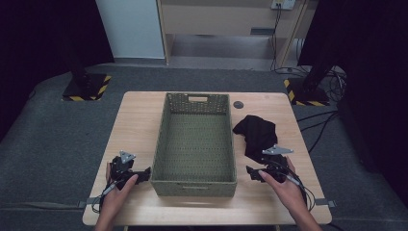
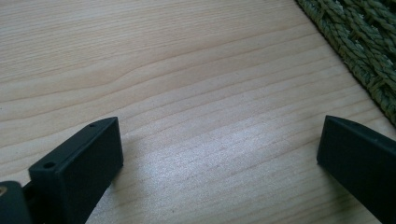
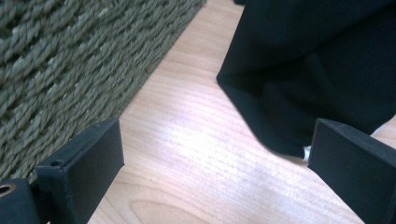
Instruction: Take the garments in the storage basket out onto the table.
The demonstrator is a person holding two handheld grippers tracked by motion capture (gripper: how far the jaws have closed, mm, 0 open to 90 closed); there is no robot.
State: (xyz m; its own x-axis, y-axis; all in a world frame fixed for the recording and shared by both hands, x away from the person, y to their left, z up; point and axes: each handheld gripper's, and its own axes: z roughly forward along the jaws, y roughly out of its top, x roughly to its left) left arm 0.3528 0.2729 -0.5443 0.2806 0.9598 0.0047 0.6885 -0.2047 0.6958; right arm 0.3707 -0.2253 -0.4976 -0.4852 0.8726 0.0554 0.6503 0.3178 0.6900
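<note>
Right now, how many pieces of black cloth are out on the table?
1. A crumpled black cloth lies on the table right of the green woven basket, just ahead of the right gripper. The basket looks empty.

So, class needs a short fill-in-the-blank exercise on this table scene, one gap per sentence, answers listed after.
1. The woven basket in the middle of the table is ____ inside.
2. The crumpled black cloth lies on the basket's ____ side.
3. The jaws of the left gripper stand ____ over bare wood.
4. The cloth is nearest the ____ gripper.

Answers: empty; right; open; right
</note>
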